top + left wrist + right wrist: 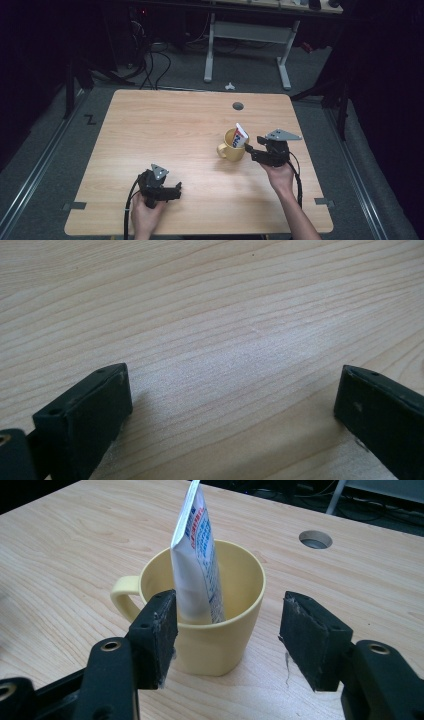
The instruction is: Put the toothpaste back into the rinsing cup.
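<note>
A yellow mug [232, 147] stands right of the table's middle, its handle pointing left. A white toothpaste tube [240, 136] with red and blue print stands upright in it, leaning on the rim. My right gripper [254, 152] sits just right of the mug, pointing at it. In the right gripper view the mug [215, 640] and the tube [197, 565] sit just beyond the open jaws. The left pad [162, 635] overlaps the mug's wall and the right pad stands clear of it. My left gripper [177, 190] rests low at the front left, open over bare wood [232, 405].
The wooden table [175, 125] has a round cable hole [238, 106] near its far edge, behind the mug. A white-legged desk [247, 32] and floor cables [150, 65] lie beyond the table. Bare wood spreads between the two grippers.
</note>
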